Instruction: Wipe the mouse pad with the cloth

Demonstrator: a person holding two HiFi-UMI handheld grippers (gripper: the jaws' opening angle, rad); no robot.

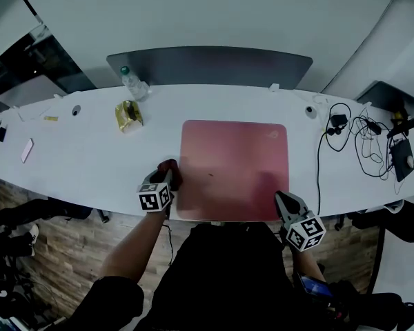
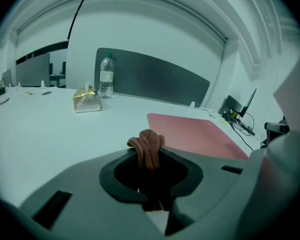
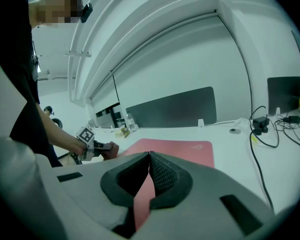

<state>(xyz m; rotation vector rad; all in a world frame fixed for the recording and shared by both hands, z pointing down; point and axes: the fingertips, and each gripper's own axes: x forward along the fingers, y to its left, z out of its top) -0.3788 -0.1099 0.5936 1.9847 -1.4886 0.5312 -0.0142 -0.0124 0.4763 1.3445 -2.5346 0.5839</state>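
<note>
A pink mouse pad [image 1: 234, 164] lies flat on the white desk [image 1: 90, 164], near its front edge. Just left of the pad's front left corner, my left gripper [image 1: 170, 176] is shut on a bunched reddish-brown cloth [image 1: 171, 165]. In the left gripper view the cloth [image 2: 149, 151] sticks up between the jaws, with the pad [image 2: 195, 134] ahead to the right. My right gripper [image 1: 283, 200] hovers at the pad's front right corner. Its jaws [image 3: 149, 156] are shut with nothing between them, and the pad [image 3: 177, 148] stretches out beyond.
A water bottle [image 1: 131, 83] and a gold packet [image 1: 128, 114] stand at the back left. Cables and chargers [image 1: 362, 143] lie at the right end. A phone [image 1: 27, 149] rests far left. A grey partition [image 1: 207, 66] runs along the desk's far edge.
</note>
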